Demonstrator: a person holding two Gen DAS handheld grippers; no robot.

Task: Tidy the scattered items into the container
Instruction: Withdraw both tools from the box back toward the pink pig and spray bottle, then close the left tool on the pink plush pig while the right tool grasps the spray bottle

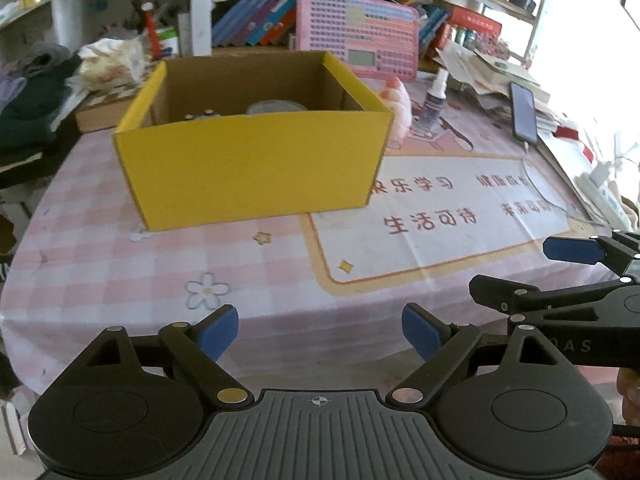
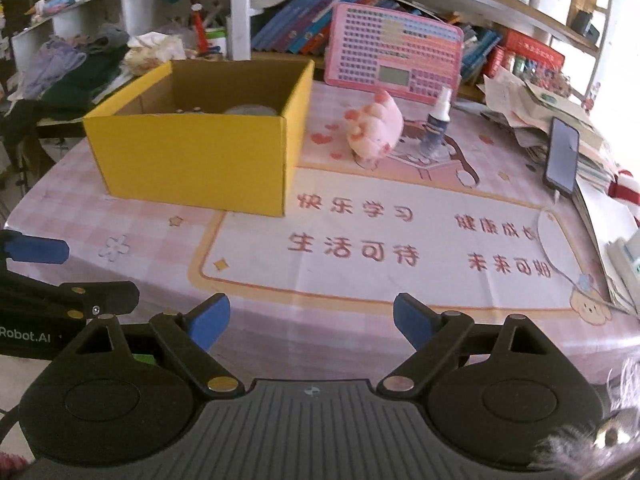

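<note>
so, far left there's a heap of clothes [image 2: 76, 76] on a side surface beyond the table edge. next, the yellow box [image 2: 192, 160] sits on the table [image 2: 256, 320] w/ its top open; inside, only the tops of a round greyish thing [image 2: 250, 111] and a few small bits show over the wall, can't tell what they are. left tool [image 1: 320, 334] hangs over the near table edge in front of the box, blue pads wide apart, nothing between them. right tool [image 2: 312, 326] is beside it, also spread wide and empty, over the printed mat w/ red characters [image 2: 360, 252]. each tool's blue finger tip pokes into the other's view, so they're close together. right of the box, apart from it, a pink plush toy [image 2: 374, 130] lies on the table, not yet in the box. just beside that stands a small spray bottle [image 2: 436, 124], upright. behind both, a pink keyboard-like toy [image 2: 394, 54] leans against the books on the shelf. far right: a phone [image 2: 562, 156] propped on a pile of papers.
</note>
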